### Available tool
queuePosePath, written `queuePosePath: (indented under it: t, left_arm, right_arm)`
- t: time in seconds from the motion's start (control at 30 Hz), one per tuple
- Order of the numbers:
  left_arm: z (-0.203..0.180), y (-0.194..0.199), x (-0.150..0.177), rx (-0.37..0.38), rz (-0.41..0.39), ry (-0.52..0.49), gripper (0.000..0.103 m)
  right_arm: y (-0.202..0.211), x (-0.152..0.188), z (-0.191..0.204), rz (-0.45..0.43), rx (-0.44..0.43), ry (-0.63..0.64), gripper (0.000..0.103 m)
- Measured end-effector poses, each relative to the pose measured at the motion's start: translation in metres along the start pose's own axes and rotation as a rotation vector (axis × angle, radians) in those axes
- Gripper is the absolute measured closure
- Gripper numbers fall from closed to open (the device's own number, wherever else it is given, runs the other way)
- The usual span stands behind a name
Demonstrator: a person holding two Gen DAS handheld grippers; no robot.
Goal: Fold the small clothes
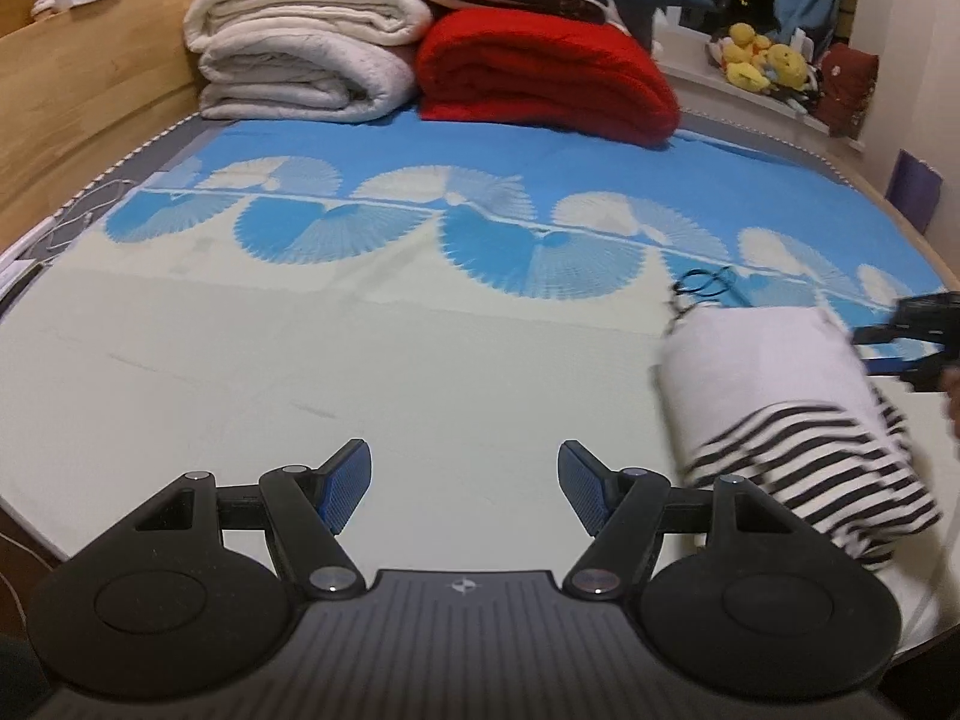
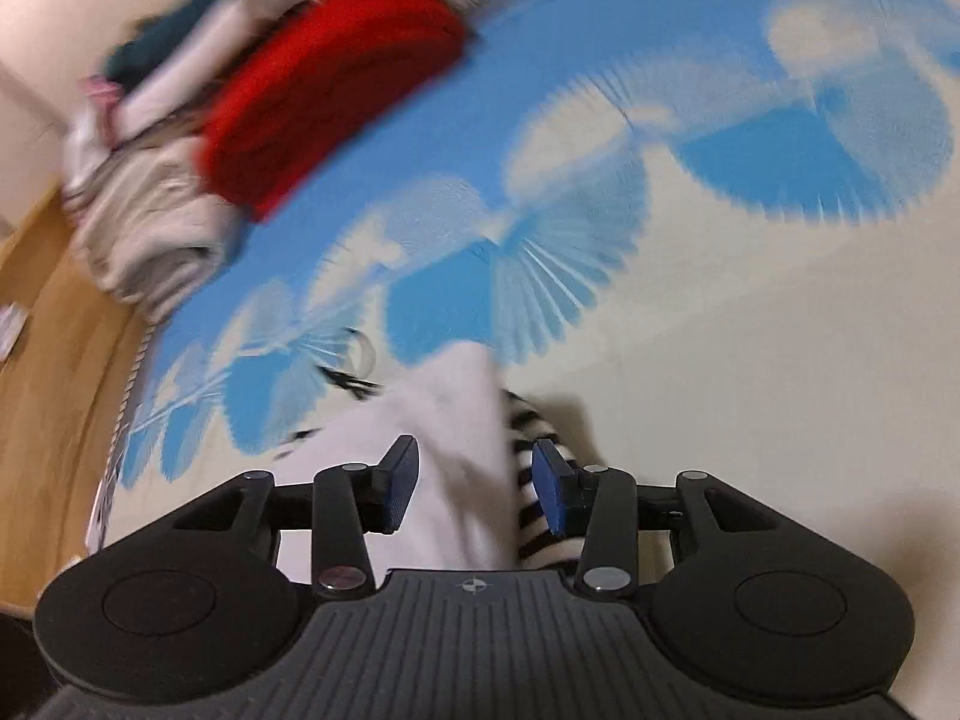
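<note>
**A:** What lies around you?

**B:** Ahead of my left gripper point(image 1: 465, 489) the bed point(image 1: 300, 372) is bare, its sheet pale near me and blue with fan shapes further off. Well beyond the jaws, against the wooden headboard point(image 1: 90, 120), sit a stack of cream blankets point(image 1: 300, 60) and a folded red blanket point(image 1: 540, 72) touching it. Yellow plush toys point(image 1: 762, 60) sit on the windowsill far off to the right.

**A:** Anything in the way?

**B:** Nothing between my left jaws; they stand wide apart and released. A thin black cord point(image 1: 708, 285) lies just past the garment.

**A:** And the garment?

**B:** The folded garment point(image 1: 774, 396), white with black-striped fabric at its near end, lies to the right of my left jaws. Its long axis runs from near me away towards the blue band, leaning a little left.

**A:** Your right side?

**B:** My right gripper point(image 2: 474, 483) hangs over that garment point(image 2: 456, 456). The jaws are parted, cloth between them, pads not pressing it. That view is blurred.
</note>
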State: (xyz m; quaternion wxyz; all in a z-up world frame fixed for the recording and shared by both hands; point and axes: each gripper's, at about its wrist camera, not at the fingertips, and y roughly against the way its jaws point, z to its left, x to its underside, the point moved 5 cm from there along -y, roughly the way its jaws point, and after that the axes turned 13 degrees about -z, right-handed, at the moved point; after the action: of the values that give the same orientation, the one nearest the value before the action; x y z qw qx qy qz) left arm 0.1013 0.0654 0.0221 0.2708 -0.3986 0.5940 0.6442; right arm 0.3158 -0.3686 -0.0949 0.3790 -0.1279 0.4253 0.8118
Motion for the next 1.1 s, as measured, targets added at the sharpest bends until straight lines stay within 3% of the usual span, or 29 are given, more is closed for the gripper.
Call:
queuePosePath:
  t: [0.1, 0.17, 0.2, 0.27, 0.33, 0.37, 0.4, 0.47, 0.53, 0.6, 0.77, 0.83, 0.87, 1.03, 1.1]
  left_arm:
    - [-0.042, -0.009, -0.01, 0.054, 0.022, 0.039, 0.028]
    - [-0.073, -0.021, -0.012, 0.096, 0.051, 0.07, 0.026]
    - [-0.092, -0.029, -0.012, 0.118, 0.067, 0.084, 0.025]
    - [-0.123, -0.043, -0.01, 0.15, 0.094, 0.095, 0.025]
    - [-0.15, -0.055, -0.003, 0.178, 0.118, 0.109, 0.023]
    - [-0.163, -0.061, 0.005, 0.197, 0.143, 0.12, 0.023]
    - [-0.172, -0.067, 0.014, 0.217, 0.176, 0.124, 0.022]
    - [-0.192, -0.077, 0.038, 0.268, 0.246, 0.074, 0.022]
    - [-0.201, -0.085, 0.066, 0.25, 0.324, -0.059, 0.021]
    - [-0.196, -0.083, 0.075, 0.272, 0.321, -0.062, 0.019]
    - [-0.172, -0.079, 0.063, 0.263, 0.302, -0.028, 0.019]
    - [-0.165, -0.078, 0.061, 0.27, 0.29, 0.003, 0.019]
    - [-0.162, -0.077, 0.061, 0.274, 0.288, 0.026, 0.019]
    - [-0.155, -0.07, 0.065, 0.271, 0.268, 0.137, 0.019]
    - [-0.154, -0.067, 0.068, 0.272, 0.266, 0.169, 0.019]
  right_arm:
    - [-0.014, -0.001, 0.0, 0.017, -0.012, -0.023, 0.059]
    - [-0.018, -0.002, 0.004, 0.023, -0.05, -0.024, 0.083]
    - [-0.015, -0.004, 0.007, 0.026, -0.087, -0.031, 0.1]
    - [0.003, -0.019, 0.008, -0.04, -0.139, -0.066, 0.1]
    - [0.037, -0.044, 0.002, -0.149, -0.245, -0.178, 0.101]
    - [0.048, -0.051, -0.004, -0.188, -0.255, -0.197, 0.101]
    - [0.053, -0.054, -0.016, -0.212, -0.186, -0.175, 0.101]
    - [0.043, -0.046, -0.047, -0.162, -0.015, -0.177, 0.101]
    - [0.028, -0.034, -0.072, -0.078, 0.048, -0.222, 0.101]
    - [0.025, -0.026, -0.075, -0.044, 0.033, -0.221, 0.101]
    - [0.048, -0.023, -0.059, -0.066, -0.047, -0.173, 0.093]
    - [0.06, -0.018, -0.059, -0.053, -0.097, -0.157, 0.071]
    - [0.067, -0.014, -0.058, -0.042, -0.121, -0.132, 0.067]
    - [0.087, 0.032, -0.045, 0.105, -0.235, 0.051, 0.063]
    - [0.095, 0.052, -0.048, 0.143, -0.218, 0.113, 0.062]
